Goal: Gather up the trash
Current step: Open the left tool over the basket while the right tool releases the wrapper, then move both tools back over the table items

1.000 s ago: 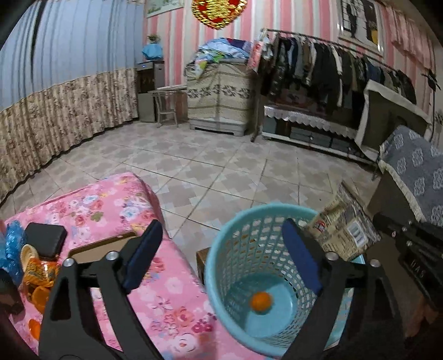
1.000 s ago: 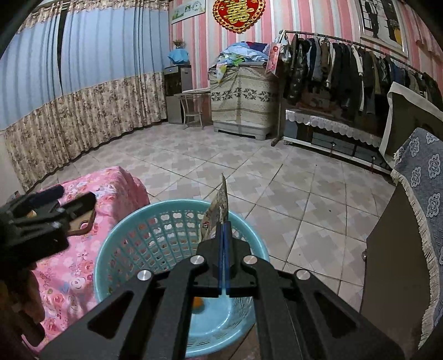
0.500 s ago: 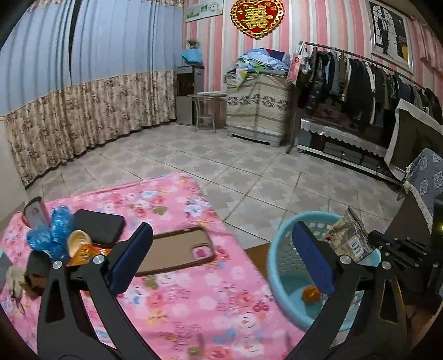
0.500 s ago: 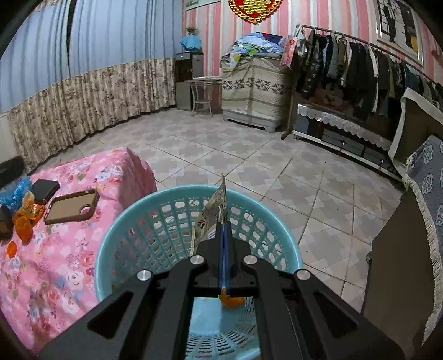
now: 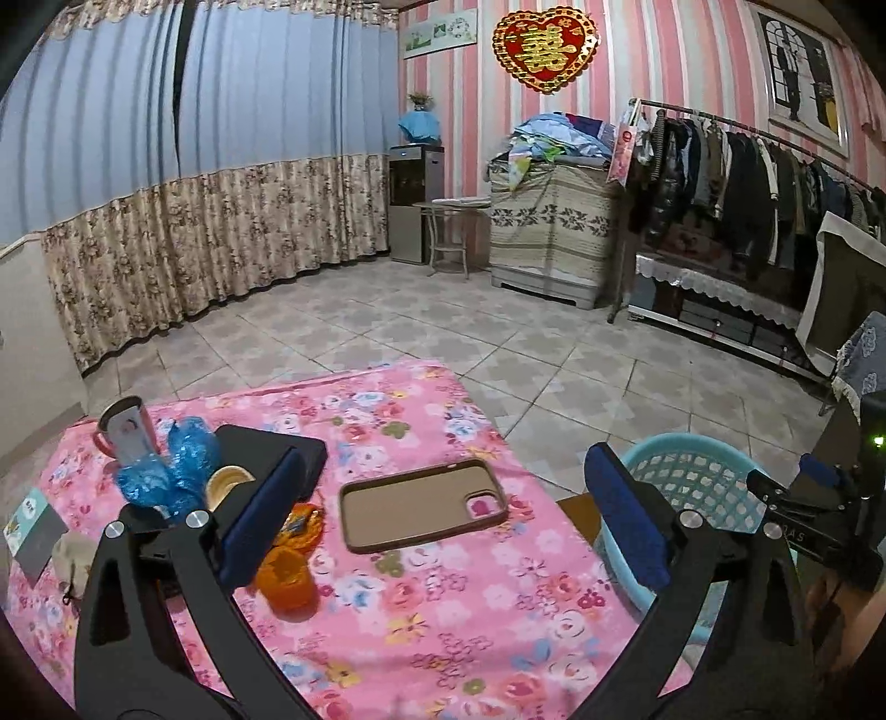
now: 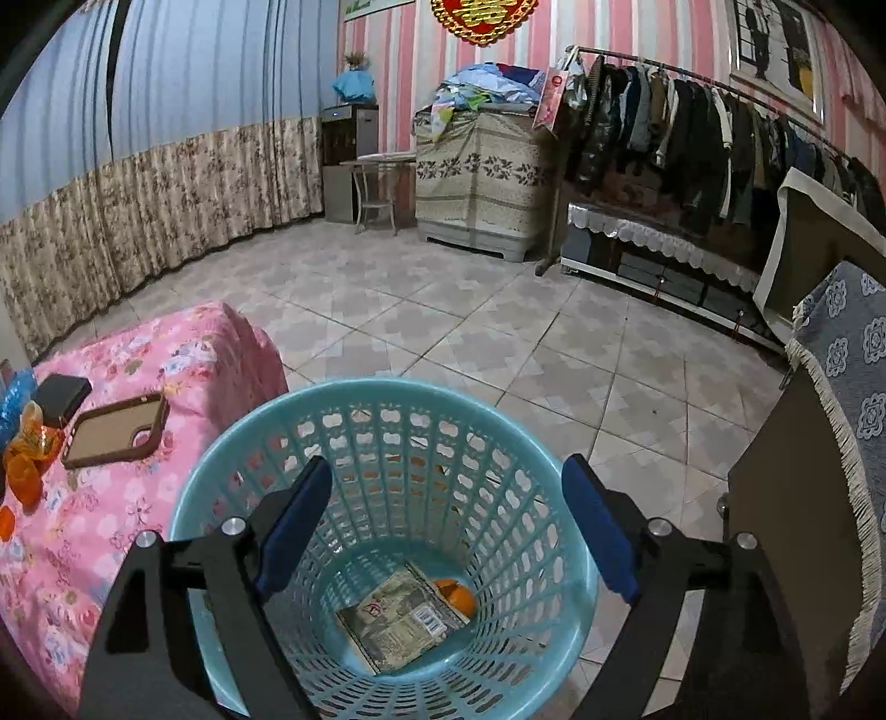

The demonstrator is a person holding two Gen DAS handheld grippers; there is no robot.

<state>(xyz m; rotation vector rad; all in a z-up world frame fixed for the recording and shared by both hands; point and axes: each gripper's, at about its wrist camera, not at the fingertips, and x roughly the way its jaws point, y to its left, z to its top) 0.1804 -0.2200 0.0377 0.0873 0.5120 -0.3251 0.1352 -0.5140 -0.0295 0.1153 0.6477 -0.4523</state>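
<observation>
The right gripper (image 6: 443, 531), pinched on the wrapper (image 6: 401, 615) 1 second ago, has just been opening; spread and empty, it hangs above the basket (image 6: 382, 404), the wrapper lying below on the basket's bottom. The left gripper (image 5: 443, 520), spread, has swung from the basket to the worktop (image 5: 443, 609).

Pink floral cloth (image 5: 443, 598), turquoise latticed basket (image 6: 387, 421), brown phone case (image 5: 423, 504), orange peel (image 5: 285, 576), crinkled blue bag (image 5: 177, 471), pink-striped wall (image 5: 664, 61) (red-gold heart (image 5: 545, 47))
</observation>
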